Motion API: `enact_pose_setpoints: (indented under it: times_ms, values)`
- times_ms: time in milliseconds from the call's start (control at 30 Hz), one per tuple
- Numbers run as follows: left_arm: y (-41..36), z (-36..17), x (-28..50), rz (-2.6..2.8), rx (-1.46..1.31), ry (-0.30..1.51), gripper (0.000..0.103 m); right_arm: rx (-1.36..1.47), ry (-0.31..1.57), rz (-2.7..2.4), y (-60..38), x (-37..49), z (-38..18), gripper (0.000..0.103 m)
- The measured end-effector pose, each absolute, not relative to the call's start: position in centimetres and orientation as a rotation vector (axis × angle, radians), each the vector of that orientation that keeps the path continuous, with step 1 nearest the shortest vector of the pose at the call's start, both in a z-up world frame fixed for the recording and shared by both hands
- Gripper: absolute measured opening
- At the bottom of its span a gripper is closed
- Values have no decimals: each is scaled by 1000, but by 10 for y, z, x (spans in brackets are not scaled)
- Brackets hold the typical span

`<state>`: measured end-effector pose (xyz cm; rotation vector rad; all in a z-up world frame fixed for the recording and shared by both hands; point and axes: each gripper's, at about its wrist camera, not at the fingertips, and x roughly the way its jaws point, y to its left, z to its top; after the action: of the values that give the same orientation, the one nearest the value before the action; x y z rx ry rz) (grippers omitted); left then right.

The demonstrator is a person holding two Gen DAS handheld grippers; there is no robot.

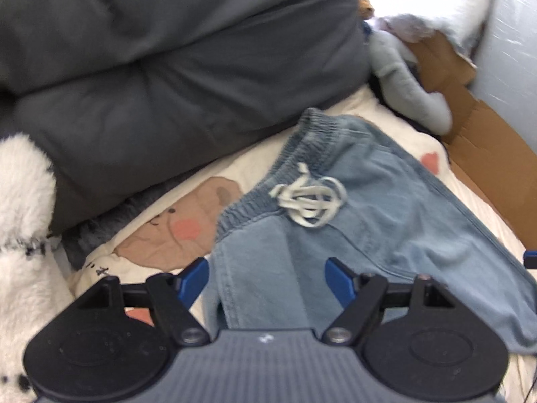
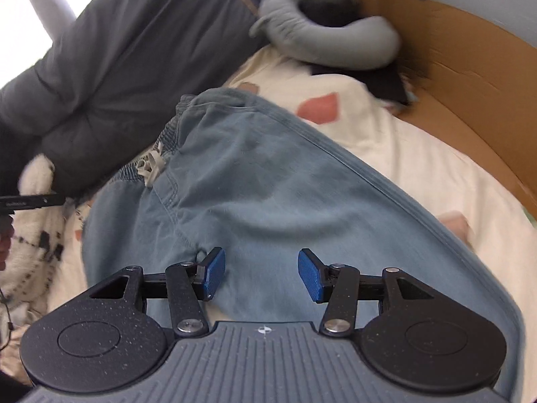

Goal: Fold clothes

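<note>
**A:** Both tools are over the bed. The left gripper (image 1: 266,280) hangs above a pair of light blue jeans (image 1: 352,235), jaws spread wide, blue pads well apart, nothing between them but air over denim.

**B:** And the jeans lie flat on the cream bedsheet (image 1: 416,137), the one printed with a brown bear face (image 1: 188,225) and pink patches. Elastic waistband (image 1: 302,147) toward the far side, white drawstring (image 1: 310,201) bunched in a loose knot just below it.

**A:** Over to the right wrist view. The right gripper (image 2: 261,277) sits lower down the same jeans (image 2: 285,184), above the seat and leg cloth. Jaws about half apart, pads clear of the fabric, gripping nothing.

**B:** You can see the drawstring (image 2: 151,166) from here too, off to the upper left, and the sheet (image 2: 419,154) showing on the right of the denim.

**A:** Around the edges: a big dark grey duvet (image 1: 161,67) heaped along the far side, touching the waistband end. A fluffy white blanket (image 1: 23,201) with black marks at the left.

**B:** Far right, a grey plush toy (image 2: 322,40) curled against brown cardboard (image 2: 470,67). And at the left edge of the right view, a black bar of the other gripper with a bit of a hand (image 2: 5,238) beneath it.

**A:** Both views are a little smeared.
</note>
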<state>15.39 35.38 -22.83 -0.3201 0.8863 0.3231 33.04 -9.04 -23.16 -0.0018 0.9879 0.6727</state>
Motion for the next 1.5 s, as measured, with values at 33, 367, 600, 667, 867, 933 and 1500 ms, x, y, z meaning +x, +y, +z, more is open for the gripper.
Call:
enact_pose_setpoints:
  times_ms: [33, 367, 600, 667, 867, 933, 1500]
  values:
    - [359, -232, 153, 338, -340, 885, 78, -14, 985, 693, -79, 338, -236, 56]
    - [395, -267, 136, 407, -450, 837, 68, -169, 969, 902, 42, 383, -251, 56]
    - [408, -283, 134, 401, -505, 792, 55, -234, 946, 960, 105, 401, -250, 56]
    - [410, -287, 136, 406, -535, 778, 55, -256, 936, 980, 120, 403, -249, 56]
    - [411, -297, 137, 389, -552, 776, 43, -370, 910, 1036, 170, 399, -256, 56]
    - [412, -299, 135, 375, -561, 778, 35, -424, 895, 1056, 187, 394, -262, 56]
    - [421, -303, 114, 395, -623, 762, 34, -696, 839, 1011, 256, 377, -321, 75]
